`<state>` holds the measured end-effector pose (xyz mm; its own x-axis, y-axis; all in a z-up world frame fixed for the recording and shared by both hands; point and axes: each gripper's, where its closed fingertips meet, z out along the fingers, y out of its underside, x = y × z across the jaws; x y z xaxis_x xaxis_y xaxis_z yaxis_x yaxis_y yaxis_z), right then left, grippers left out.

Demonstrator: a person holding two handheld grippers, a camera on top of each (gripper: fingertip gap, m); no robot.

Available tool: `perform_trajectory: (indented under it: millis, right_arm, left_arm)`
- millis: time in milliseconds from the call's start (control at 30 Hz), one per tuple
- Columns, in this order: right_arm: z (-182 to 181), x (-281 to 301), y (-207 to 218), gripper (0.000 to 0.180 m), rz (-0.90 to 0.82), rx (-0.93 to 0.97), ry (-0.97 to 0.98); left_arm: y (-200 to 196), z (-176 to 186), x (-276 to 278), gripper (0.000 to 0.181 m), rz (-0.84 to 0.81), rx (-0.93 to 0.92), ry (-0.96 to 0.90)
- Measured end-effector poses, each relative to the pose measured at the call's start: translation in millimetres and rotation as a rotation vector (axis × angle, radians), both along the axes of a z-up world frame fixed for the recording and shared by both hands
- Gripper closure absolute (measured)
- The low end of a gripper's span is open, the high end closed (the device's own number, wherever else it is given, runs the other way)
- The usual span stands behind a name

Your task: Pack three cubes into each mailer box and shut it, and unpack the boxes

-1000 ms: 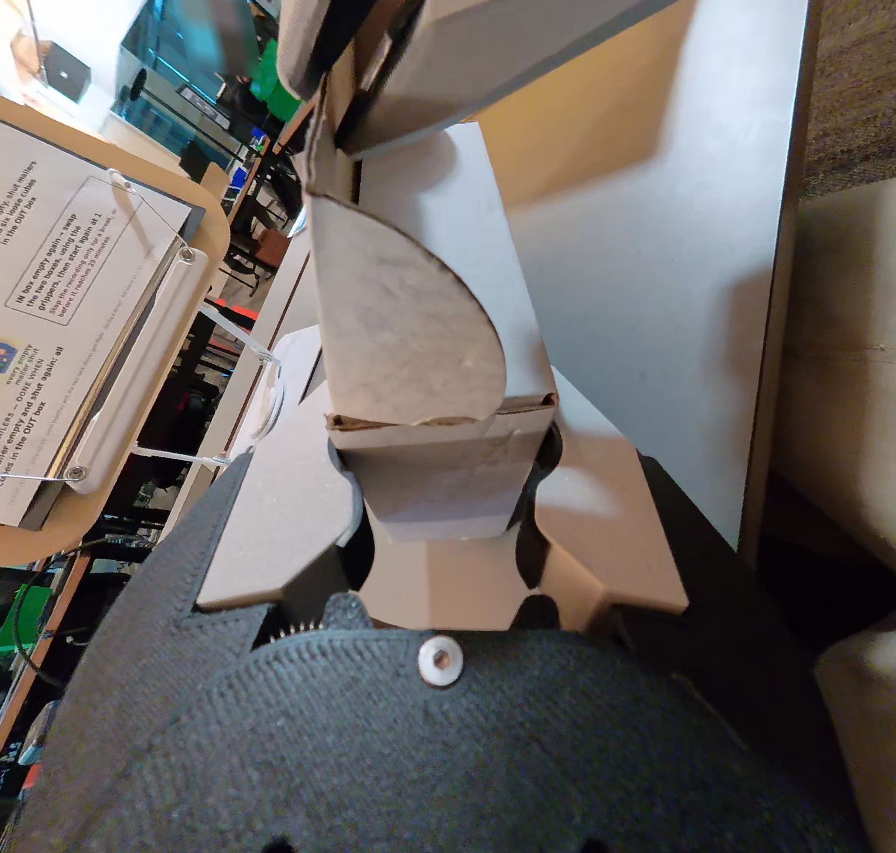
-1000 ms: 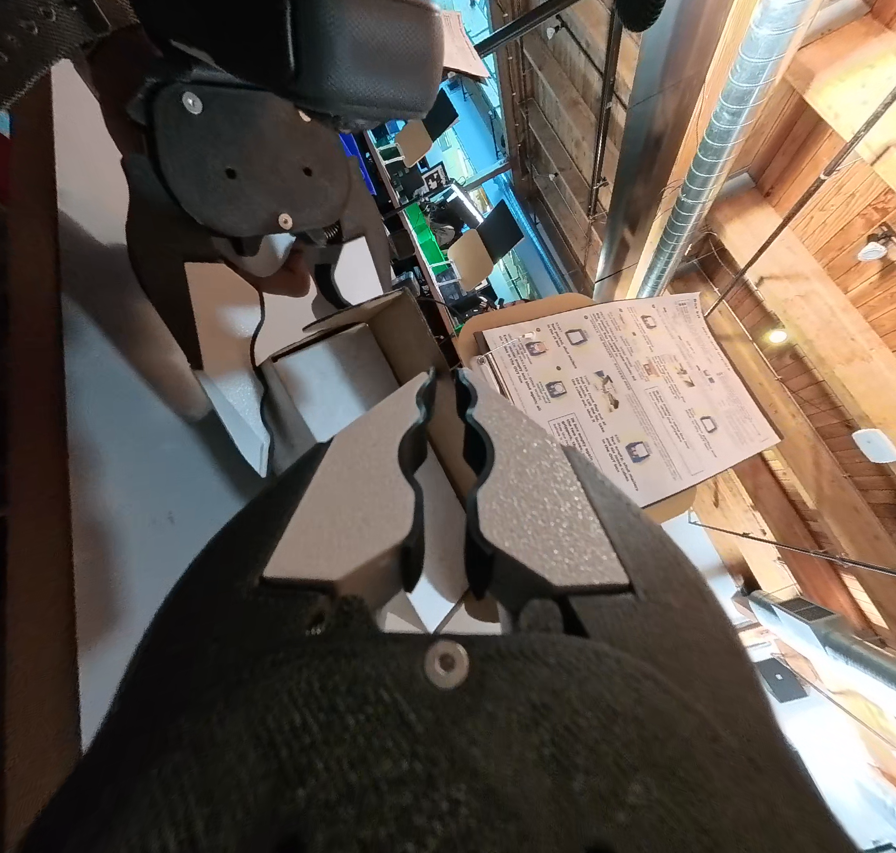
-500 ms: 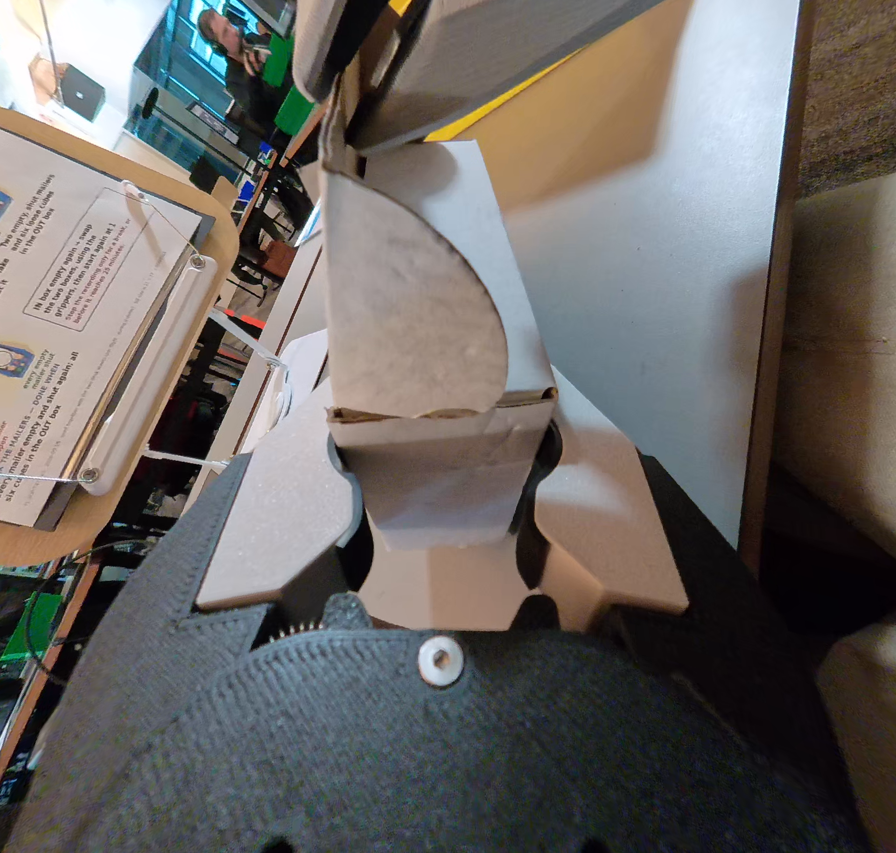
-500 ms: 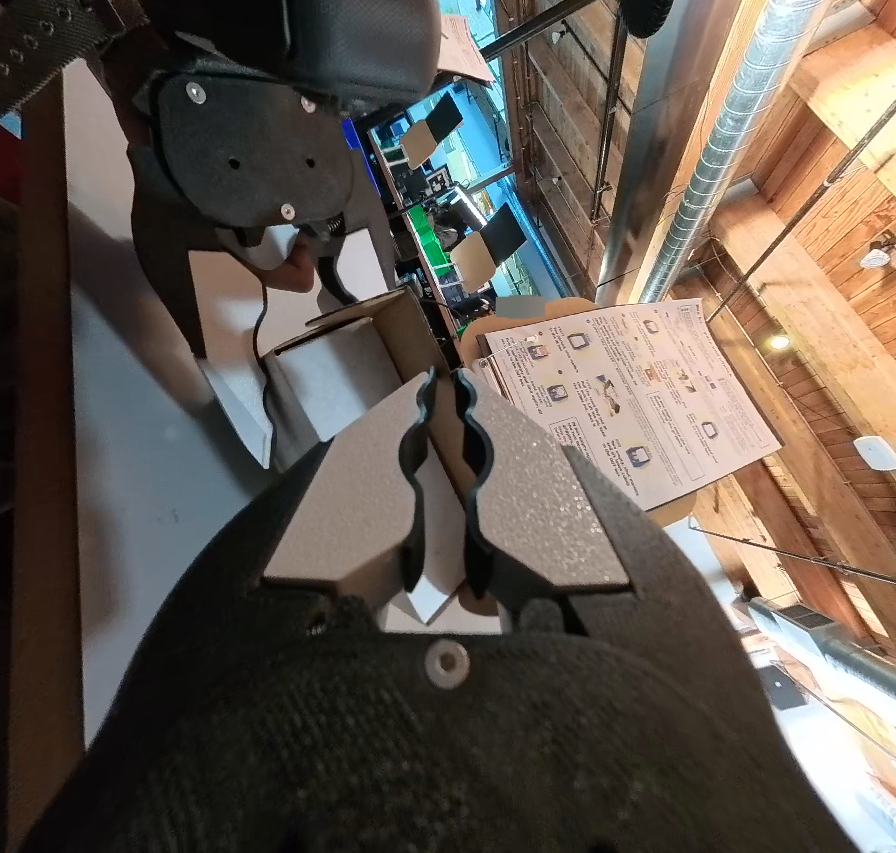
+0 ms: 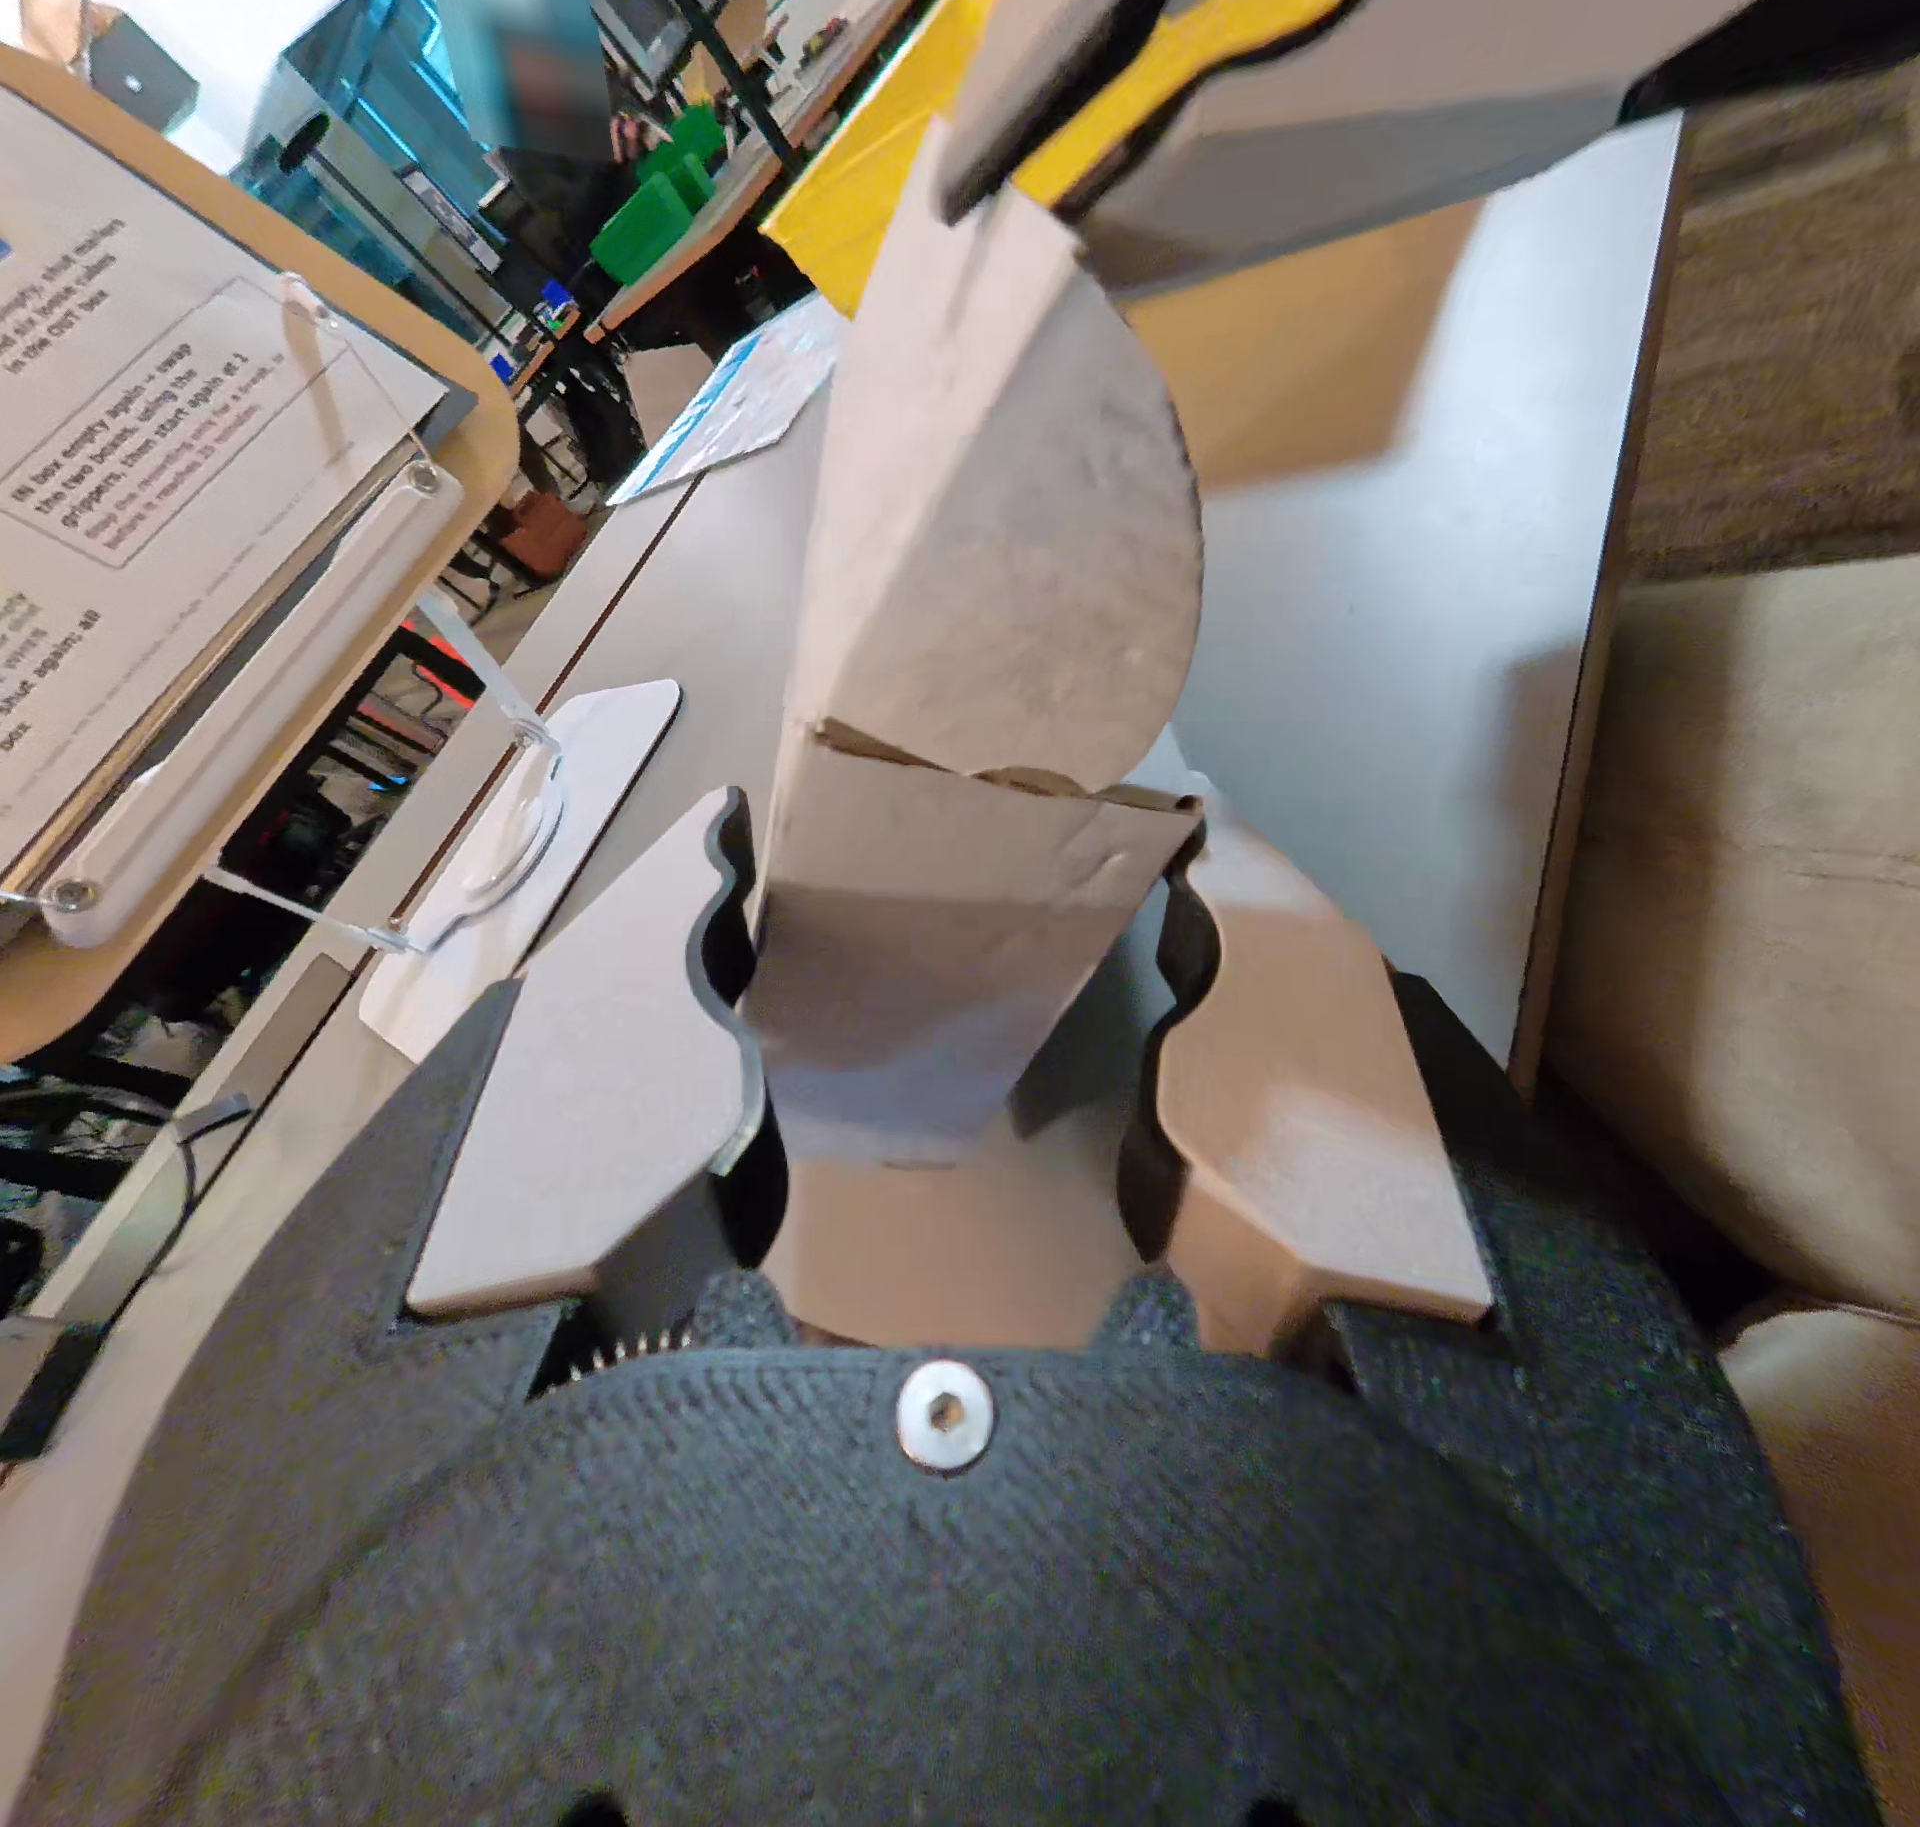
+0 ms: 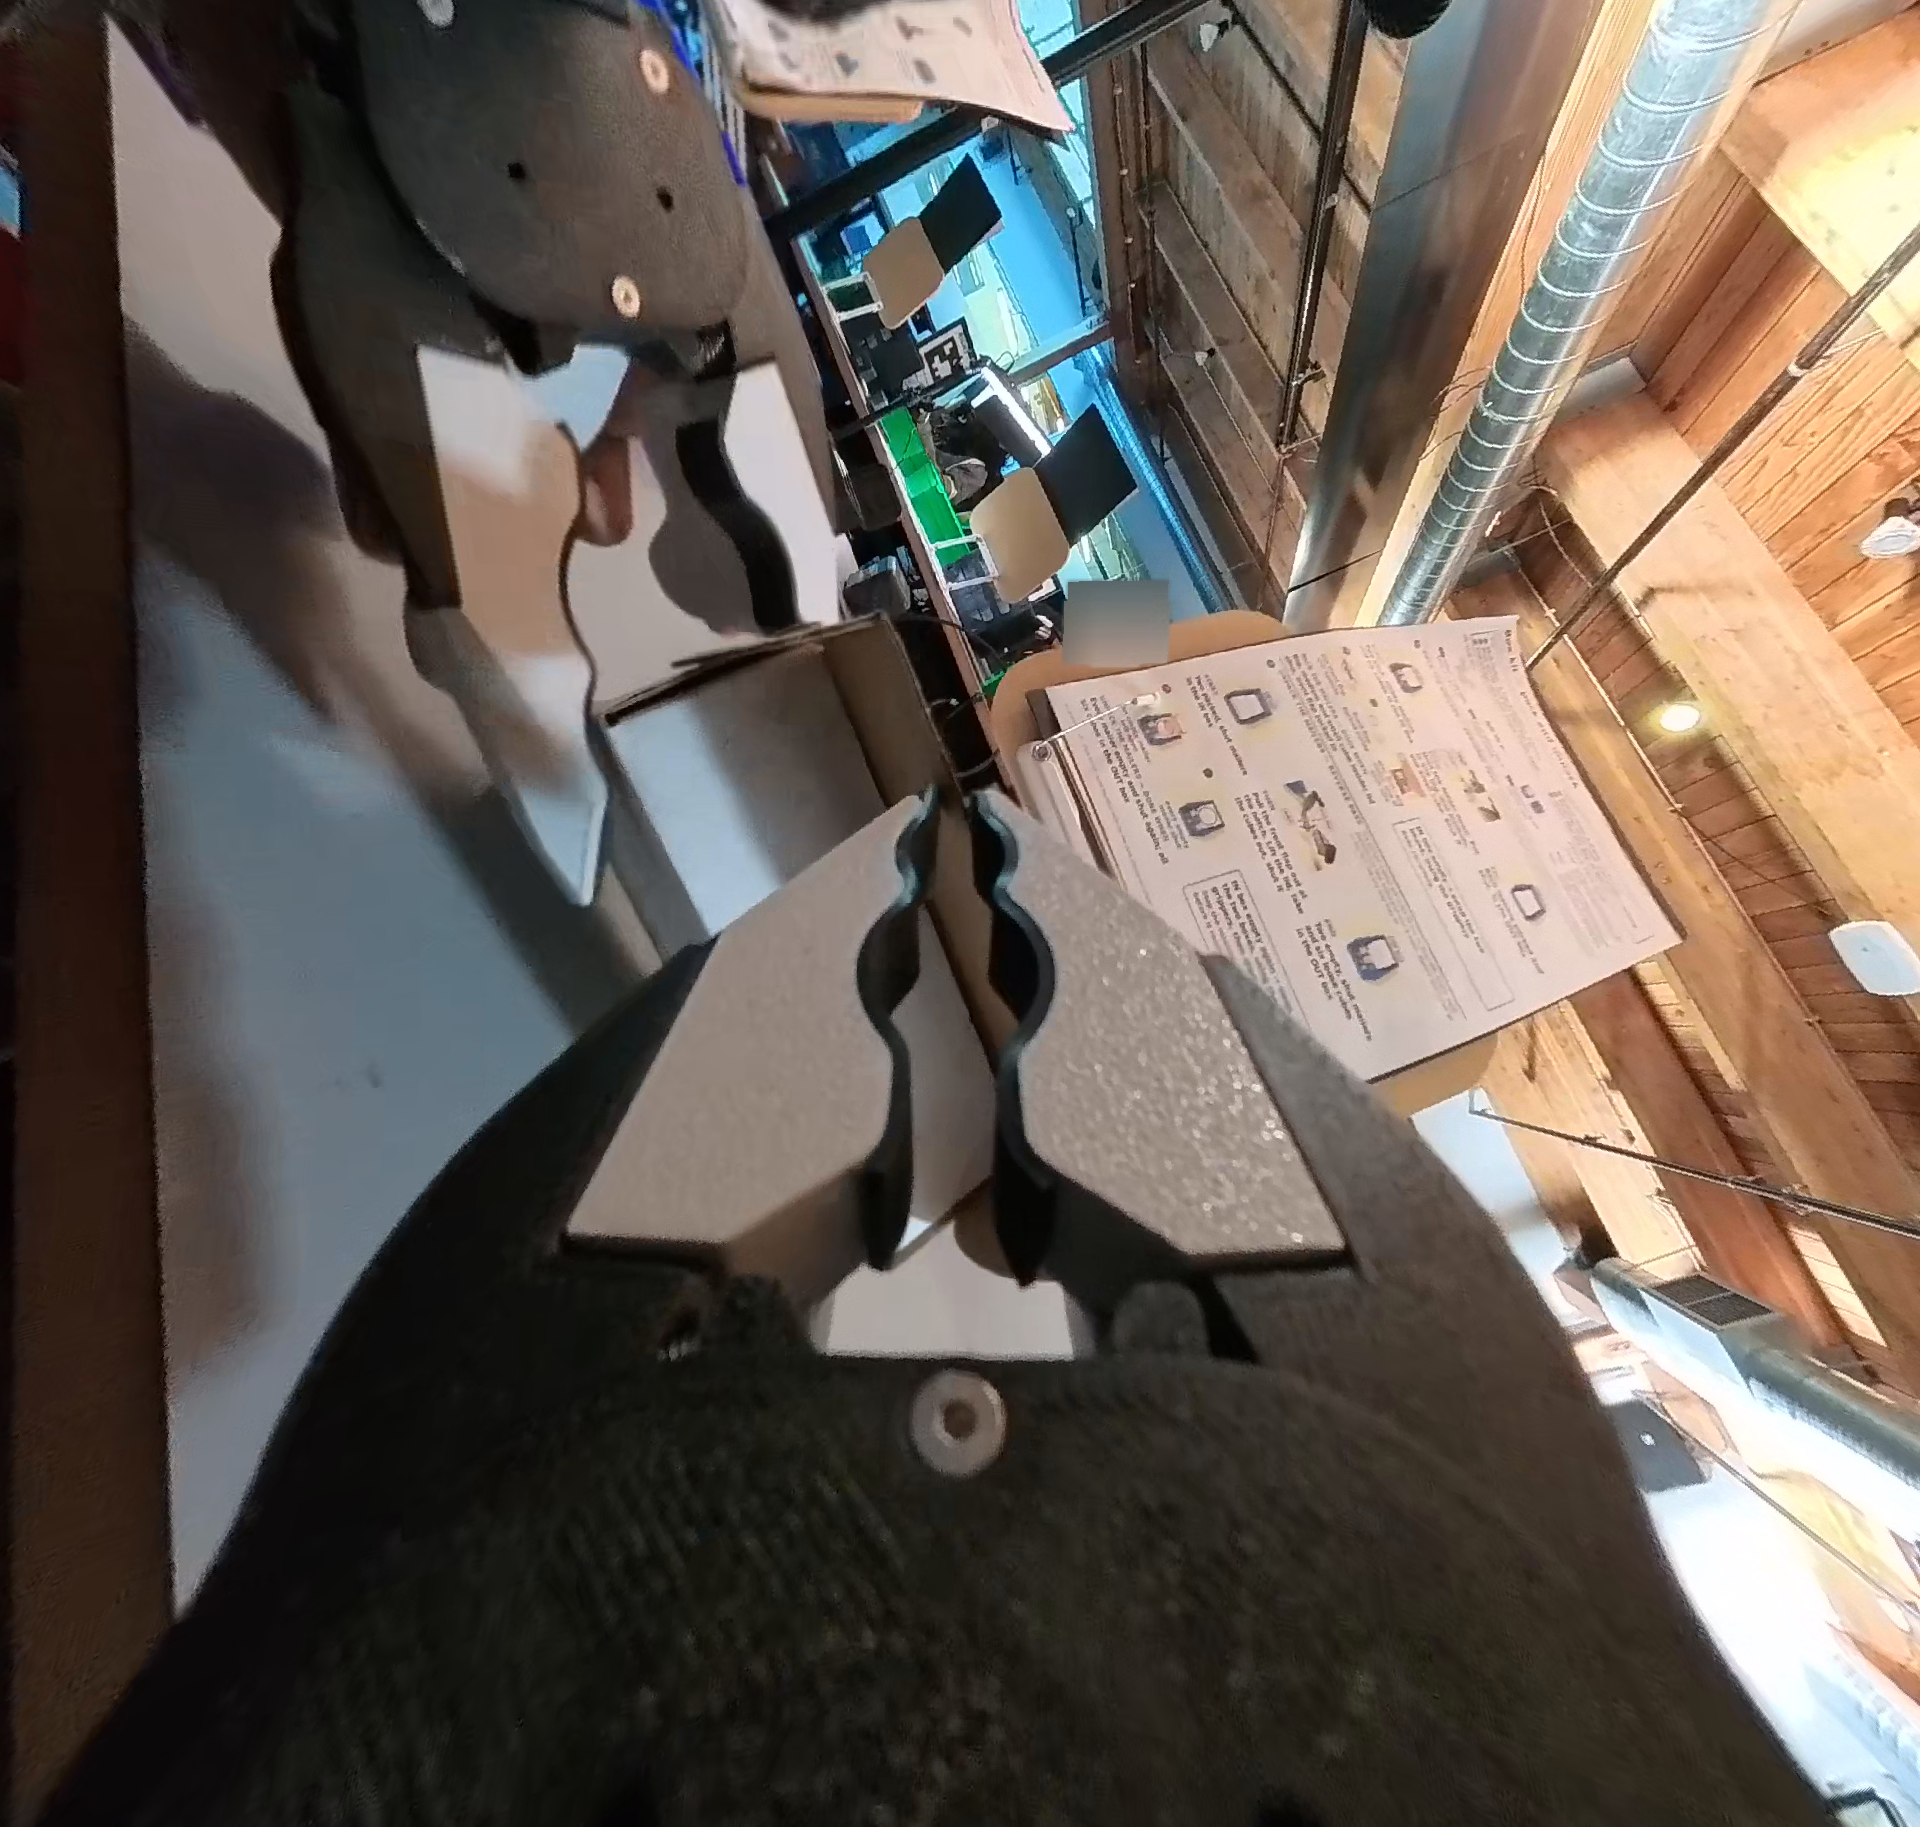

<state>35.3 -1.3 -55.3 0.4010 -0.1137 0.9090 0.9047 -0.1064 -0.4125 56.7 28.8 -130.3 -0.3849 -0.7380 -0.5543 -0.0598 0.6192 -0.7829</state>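
Mid-frame above the desk (image 5: 1382, 697), the mailer box (image 5: 966, 904) sits loosely between the left gripper (image 5: 961, 956)'s parted fingers, while the right gripper (image 6: 954, 956), nearly closed, pinches its lid; best steady the base before pulling.

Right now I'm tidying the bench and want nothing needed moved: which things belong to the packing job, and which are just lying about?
Job:
mailer box
left gripper, open around the box's end
right gripper, shut on a box wall

Lying about:
instruction sheet on its stand
yellow bin
green bins
table
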Motion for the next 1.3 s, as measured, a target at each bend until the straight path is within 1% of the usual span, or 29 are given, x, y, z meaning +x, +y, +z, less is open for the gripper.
perform_trajectory:
  millis: [167, 333, 467, 600, 733, 900, 933, 1000, 1100, 1300]
  right_arm:
    - [-1, 3, 1, 0.177, -0.007, 0.000, -0.009]
    - [-6, -1, 3, 0.177, -0.001, -0.024, -0.046]
    - [-11, -6, 4, 0.177, 0.017, -0.046, -0.073]
    - [-12, -12, 4, 0.177, 0.036, -0.052, -0.081]
    - [-13, -16, 4, 0.177, 0.047, -0.053, -0.099]
    - [-13, -17, 4, 0.177, 0.050, -0.054, -0.093]
    - [-13, -16, 4, 0.178, 0.049, -0.053, -0.085]
    - [-11, -15, 4, 0.178, 0.049, -0.040, -0.060]
    - [-10, -15, 4, 0.178, 0.055, -0.031, -0.036]
    - [-9, -15, 4, 0.178, 0.058, -0.026, -0.032]
  left_arm:
    - [7, 8, -1, 0.100, 0.012, -0.076, -0.027]
    - [-6, 10, -5, 0.101, -0.051, -0.082, -0.043]
    - [-15, 17, -8, 0.102, -0.078, -0.051, -0.093]
    - [-18, 20, -8, 0.109, -0.074, -0.025, -0.123]
    - [-22, 20, -8, 0.112, -0.076, -0.012, -0.130]
    - [-23, 22, -8, 0.122, -0.071, 0.007, -0.155]
    - [-23, 23, -7, 0.124, -0.069, 0.011, -0.161]
    - [-20, 26, -7, 0.138, -0.059, 0.005, -0.177]
    - [-20, 29, -6, 0.140, -0.063, -0.026, -0.171]
    - [-17, 30, -6, 0.141, -0.058, -0.020, -0.180]
